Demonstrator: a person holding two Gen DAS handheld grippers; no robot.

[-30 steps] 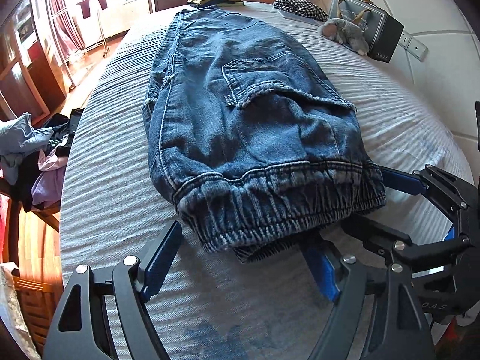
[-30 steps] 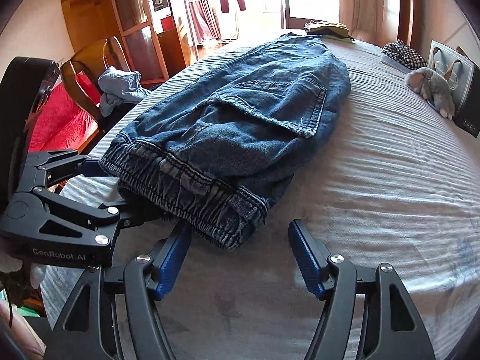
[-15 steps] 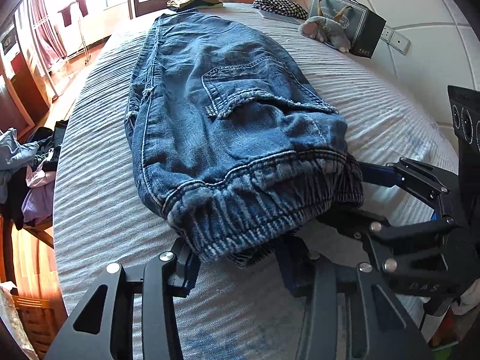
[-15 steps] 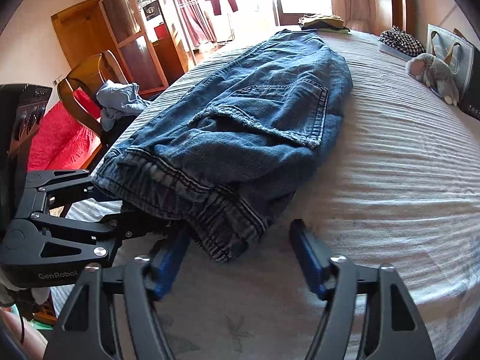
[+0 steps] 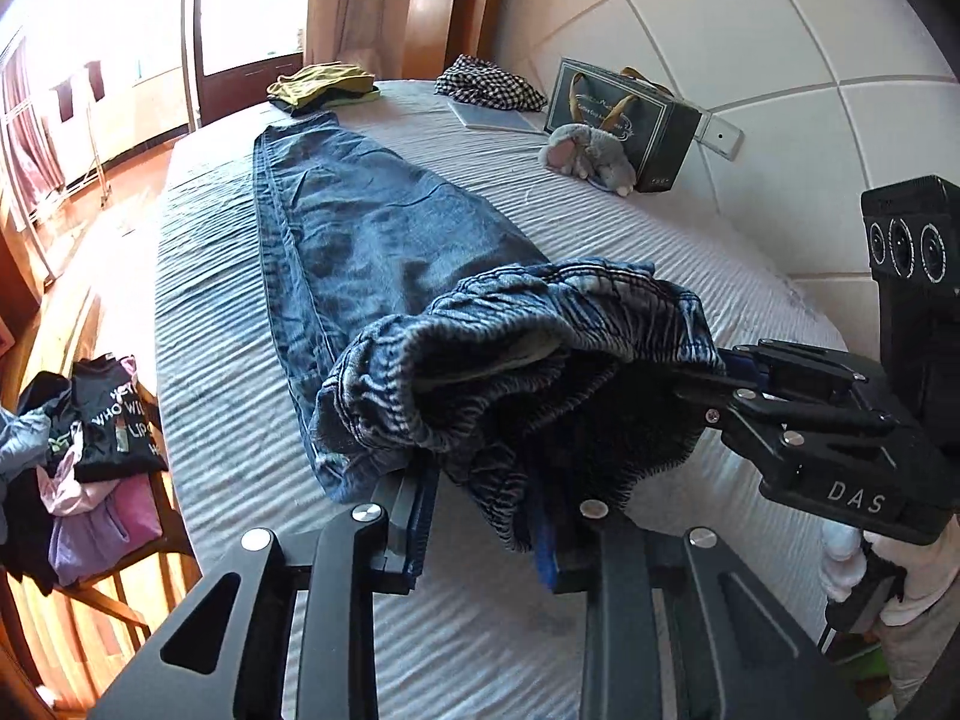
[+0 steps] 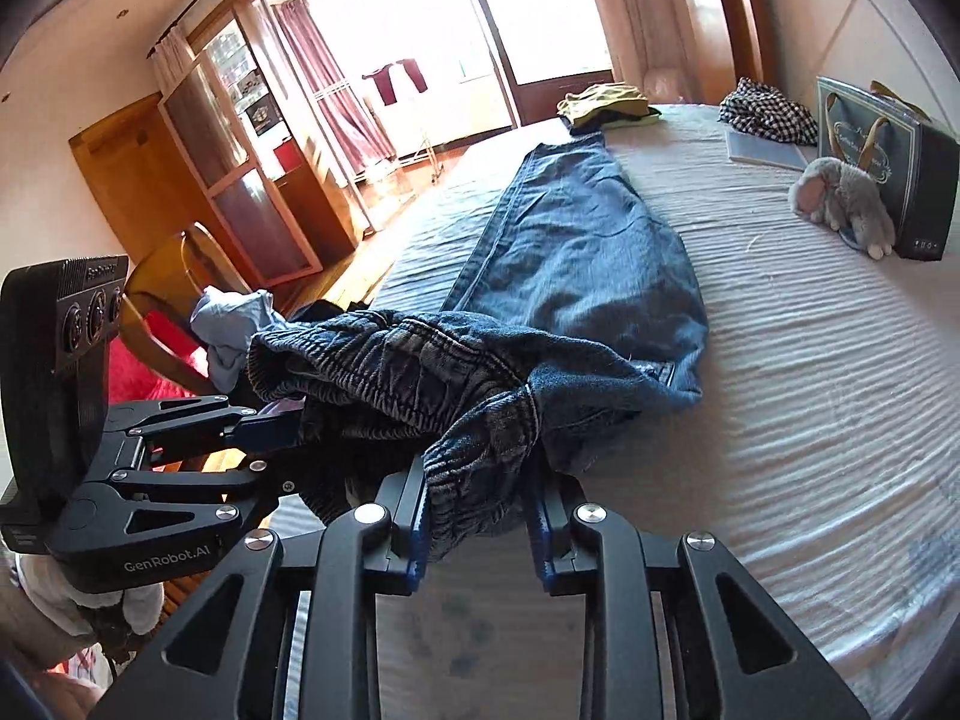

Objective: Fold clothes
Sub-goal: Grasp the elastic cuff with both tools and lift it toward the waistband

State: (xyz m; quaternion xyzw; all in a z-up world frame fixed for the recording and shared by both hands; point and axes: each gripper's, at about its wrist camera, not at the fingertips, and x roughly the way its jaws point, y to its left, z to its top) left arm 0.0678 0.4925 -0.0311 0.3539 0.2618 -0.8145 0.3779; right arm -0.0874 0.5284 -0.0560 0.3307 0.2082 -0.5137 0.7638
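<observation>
- Jeans (image 5: 384, 252) lie lengthwise on the bed (image 5: 600, 222); the elastic cuff end is lifted off the sheet and bunched, the far waist end flat near the folded olive clothes (image 5: 321, 87).
- Left gripper (image 5: 486, 516): jaws narrow and closing, cuff denim between the blue pads (image 5: 423, 516). Right pad mostly hidden by the fabric.
- Right gripper (image 6: 477, 522): jaws narrow and closing, the other cuff corner pinched between them. Contact point hidden under hanging denim.
- In each view the other gripper's fingertips are buried in the cuff, so its jaw gap is not readable there.
- Fold underside dark, layers hard to tell apart.
- Plush toy (image 6: 840, 204) and gift bag (image 6: 888, 150) sit by the headboard; the bag is cut by the lens edge.
- Clothes pile on the chair (image 5: 90, 456), partly cut off.
</observation>
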